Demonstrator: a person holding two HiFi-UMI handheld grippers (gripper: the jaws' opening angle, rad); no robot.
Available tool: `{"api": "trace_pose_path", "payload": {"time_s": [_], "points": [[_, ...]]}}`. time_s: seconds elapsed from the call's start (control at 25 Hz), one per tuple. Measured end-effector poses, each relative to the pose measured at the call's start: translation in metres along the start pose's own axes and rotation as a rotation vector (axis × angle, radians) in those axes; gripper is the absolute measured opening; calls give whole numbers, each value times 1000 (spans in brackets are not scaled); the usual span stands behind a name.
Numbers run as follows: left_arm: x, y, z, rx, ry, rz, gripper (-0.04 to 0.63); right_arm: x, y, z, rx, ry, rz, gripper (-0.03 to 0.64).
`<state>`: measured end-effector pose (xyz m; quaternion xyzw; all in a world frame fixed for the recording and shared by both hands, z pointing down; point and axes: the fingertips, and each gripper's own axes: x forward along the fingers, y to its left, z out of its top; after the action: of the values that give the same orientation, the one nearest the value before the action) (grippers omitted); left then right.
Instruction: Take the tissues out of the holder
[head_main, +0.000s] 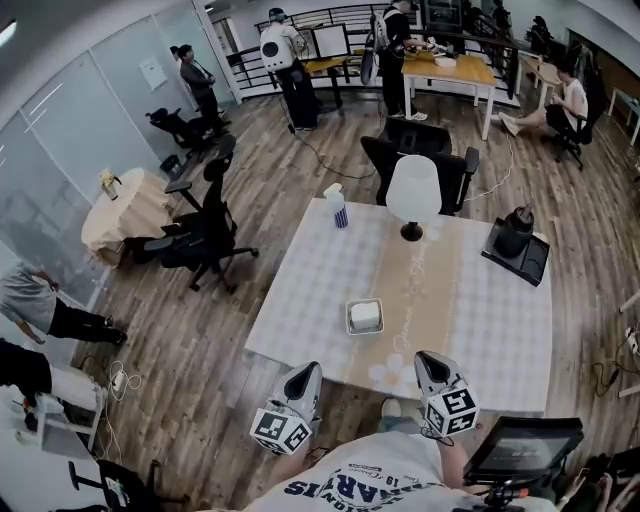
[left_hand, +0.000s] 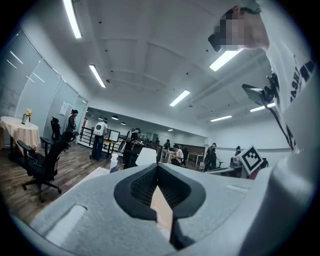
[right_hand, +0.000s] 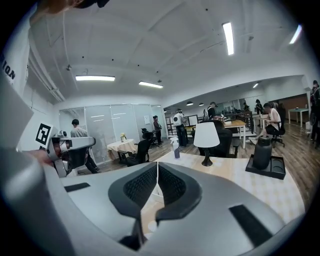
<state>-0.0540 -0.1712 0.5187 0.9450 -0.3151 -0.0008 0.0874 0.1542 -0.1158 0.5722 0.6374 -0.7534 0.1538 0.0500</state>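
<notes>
The tissue holder (head_main: 364, 317), a small grey tray with a white stack of tissues in it, sits on the beige runner in the middle of the white table (head_main: 300, 290). My left gripper (head_main: 307, 370) hovers at the table's near edge, below and left of the holder, its jaws shut with nothing between them. My right gripper (head_main: 424, 360) is at the same edge, below and right of the holder, also shut and empty. Both gripper views look level across the table, with the left gripper (left_hand: 158, 168) and the right gripper (right_hand: 157, 166) each showing closed tips. The jaws hide the holder in both views.
A white lamp (head_main: 413, 195), a spray bottle (head_main: 338, 207) and a black kettle on a dark tray (head_main: 516, 235) stand along the table's far side. Black office chairs (head_main: 205, 235) stand to the left and behind. A dark screen (head_main: 520, 450) is by my right side.
</notes>
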Motion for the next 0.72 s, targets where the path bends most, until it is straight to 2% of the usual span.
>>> {"api": "trace_pose_path", "payload": {"time_s": [0.2,0.4,0.52,0.72], "points": [[43,5,1,-4,25,16,3,24,-36,5,21,18,16,9],[67,8,5,47,61,37,3,45,-57,6,28,29,51,9],[78,20,6,52,58,54,3,62,-69,7,66,31,72,9],[66,52,8,44,42,140,3,86,-59,17,97,45,139,9]]}}
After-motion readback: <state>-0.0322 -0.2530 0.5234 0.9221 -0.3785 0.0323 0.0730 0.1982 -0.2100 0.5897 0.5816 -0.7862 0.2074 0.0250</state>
